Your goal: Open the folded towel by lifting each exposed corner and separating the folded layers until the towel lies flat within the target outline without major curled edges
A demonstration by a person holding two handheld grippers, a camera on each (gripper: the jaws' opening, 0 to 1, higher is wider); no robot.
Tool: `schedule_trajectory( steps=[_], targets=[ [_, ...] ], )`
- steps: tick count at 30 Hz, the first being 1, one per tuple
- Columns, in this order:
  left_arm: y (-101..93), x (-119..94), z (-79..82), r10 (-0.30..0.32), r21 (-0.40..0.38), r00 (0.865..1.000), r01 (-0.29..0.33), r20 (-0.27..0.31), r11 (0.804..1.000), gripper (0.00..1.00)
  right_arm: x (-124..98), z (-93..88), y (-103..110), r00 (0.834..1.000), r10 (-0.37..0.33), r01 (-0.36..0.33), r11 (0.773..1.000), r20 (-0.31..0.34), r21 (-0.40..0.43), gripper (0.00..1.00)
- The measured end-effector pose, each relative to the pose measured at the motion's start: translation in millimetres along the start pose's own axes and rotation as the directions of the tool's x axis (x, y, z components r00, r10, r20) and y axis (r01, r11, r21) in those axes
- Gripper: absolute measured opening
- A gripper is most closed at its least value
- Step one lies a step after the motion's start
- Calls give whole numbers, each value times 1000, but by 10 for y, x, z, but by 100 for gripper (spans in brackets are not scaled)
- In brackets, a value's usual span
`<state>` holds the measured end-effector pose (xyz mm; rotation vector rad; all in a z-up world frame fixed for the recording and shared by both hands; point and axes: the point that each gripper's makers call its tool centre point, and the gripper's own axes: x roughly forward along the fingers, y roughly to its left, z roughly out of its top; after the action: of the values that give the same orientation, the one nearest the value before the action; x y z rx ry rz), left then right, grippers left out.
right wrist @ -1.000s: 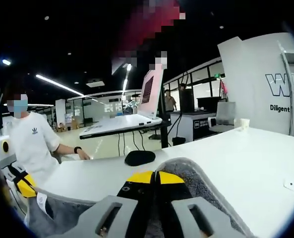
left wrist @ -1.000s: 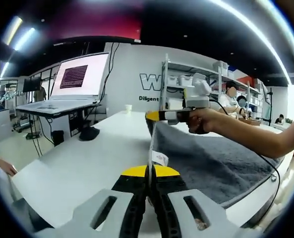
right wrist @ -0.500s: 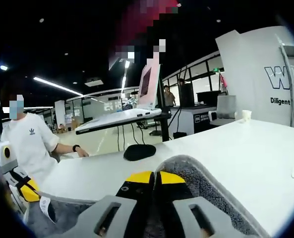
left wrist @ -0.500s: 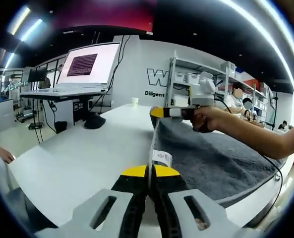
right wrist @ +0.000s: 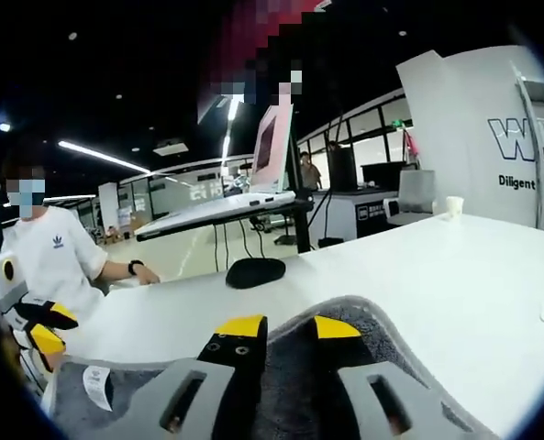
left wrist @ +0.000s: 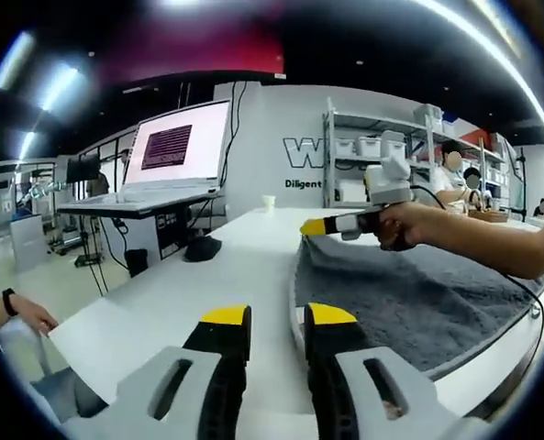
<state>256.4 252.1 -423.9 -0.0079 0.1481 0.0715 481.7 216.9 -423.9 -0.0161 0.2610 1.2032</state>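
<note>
Lying spread on white table, grey towel covers table's right part in left gripper view. Left gripper jaws apart, hovering at towel's near-left edge, nothing between them. Right gripper jaws apart over towel's raised fold, cloth between but not pinched. Towel label shows at near-left corner. Black mouse on table beyond towel; open laptop on stand behind table.

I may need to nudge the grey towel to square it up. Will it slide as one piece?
Probably not. The towel drapes limply over the table edge, so a push would likely bunch it. Its thick pile probably grips the surface.
</note>
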Motion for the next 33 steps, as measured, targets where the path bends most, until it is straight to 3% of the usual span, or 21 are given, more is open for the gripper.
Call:
schedule_trajectory(
  steps=[5, 8, 11, 15, 21, 27, 33],
  targets=[
    [-216, 98, -22, -86, 28, 996, 86, -5, 996, 10, 16, 35, -31, 1000, -5, 5, 1000, 7, -1, 11],
    [-309, 150, -46, -117, 31, 993, 118, -16, 993, 9, 63, -54, -232, 998, -60, 61, 996, -11, 62, 6],
    [-370, 188, -101, -142, 32, 989, 143, -40, 989, 7, 95, -153, -296, 997, -71, 72, 996, -26, 58, 6],
    [-359, 220, -190, -144, 42, 987, 147, -70, 988, 6, 131, -275, -367, 995, -89, 92, 995, -53, 43, 5],
    [-270, 254, -405, -129, 3, 982, 131, -141, 991, 6, 179, -306, -423, 992, -110, 110, 994, -65, 2, 6],
    [-264, 260, -440, -128, -6, 981, 128, -149, 992, 6, 214, -424, -425, 988, -109, 110, 994, -106, 3, 6],
    [-273, 250, -407, -130, 4, 982, 131, -137, 991, 7, 176, -360, -401, 992, -96, 96, 995, -85, 2, 7]
  ],
)
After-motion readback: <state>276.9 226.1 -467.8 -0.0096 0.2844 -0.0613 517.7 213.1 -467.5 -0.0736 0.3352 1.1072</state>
